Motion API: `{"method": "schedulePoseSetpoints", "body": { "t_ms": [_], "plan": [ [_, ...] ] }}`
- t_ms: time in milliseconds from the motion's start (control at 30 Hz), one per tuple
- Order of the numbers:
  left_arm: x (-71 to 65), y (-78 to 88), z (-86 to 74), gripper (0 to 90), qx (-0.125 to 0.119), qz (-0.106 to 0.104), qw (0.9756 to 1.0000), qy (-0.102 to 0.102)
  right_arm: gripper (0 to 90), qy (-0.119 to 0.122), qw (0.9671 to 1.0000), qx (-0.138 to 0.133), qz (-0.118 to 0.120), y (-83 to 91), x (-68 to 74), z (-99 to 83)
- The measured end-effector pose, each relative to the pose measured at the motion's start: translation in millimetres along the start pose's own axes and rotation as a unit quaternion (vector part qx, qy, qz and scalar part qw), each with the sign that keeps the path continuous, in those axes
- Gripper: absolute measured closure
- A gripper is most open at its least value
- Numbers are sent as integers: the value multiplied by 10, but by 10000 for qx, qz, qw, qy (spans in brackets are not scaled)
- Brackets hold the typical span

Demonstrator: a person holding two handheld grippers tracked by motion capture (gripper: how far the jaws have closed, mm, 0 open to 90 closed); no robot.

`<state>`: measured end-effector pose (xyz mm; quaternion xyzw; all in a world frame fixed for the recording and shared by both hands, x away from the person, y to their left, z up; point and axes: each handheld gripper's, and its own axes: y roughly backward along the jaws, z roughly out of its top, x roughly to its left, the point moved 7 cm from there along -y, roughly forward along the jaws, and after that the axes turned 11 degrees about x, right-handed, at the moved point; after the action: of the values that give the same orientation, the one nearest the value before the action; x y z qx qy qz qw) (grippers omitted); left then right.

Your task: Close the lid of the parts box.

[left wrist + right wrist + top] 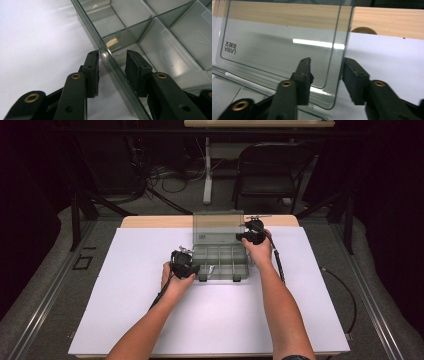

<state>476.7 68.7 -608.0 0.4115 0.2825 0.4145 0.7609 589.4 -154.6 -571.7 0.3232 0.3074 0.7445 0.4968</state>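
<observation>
High view: a clear plastic organizer box (pixel 220 260) sits mid-table (pixel 150 320), lid (pixel 218 226) upright, compartments apparently empty.

Left gripper view: left tool (pixel 112 65) straddles the box's side wall, pads apparently not pressing.

Right gripper view: right tool (pixel 325 72) straddles the lid's edge, gaps visible. Stiff, light, slippery; grip at the edges.

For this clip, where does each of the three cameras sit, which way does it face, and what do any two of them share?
High view: above the person's side, looking forward and down on the white table; both forearms, left gripper, right gripper.
Left gripper view: rides the left gripper, looking along its jaws, which straddle the organizer box side wall.
Right gripper view: rides the right gripper; its jaws straddle the raised clear lid edge.
Shared: all three show the box; the lid also stands in the high view.
</observation>
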Motion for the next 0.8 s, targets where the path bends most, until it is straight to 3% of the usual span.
{"method": "schedulePoseSetpoints", "body": {
  "t_ms": [300, 800],
  "plan": [
    [-1, 0, 0, 631, -3, 5, 10000, -6, 728, 47, 9999, -112, 60, 84, -47, 8],
    [-2, -2, 2, 632, -17, 23, 10000, -17, 821, 93, 9996, -247, -15, 123, -76, -13]
  ]
}}
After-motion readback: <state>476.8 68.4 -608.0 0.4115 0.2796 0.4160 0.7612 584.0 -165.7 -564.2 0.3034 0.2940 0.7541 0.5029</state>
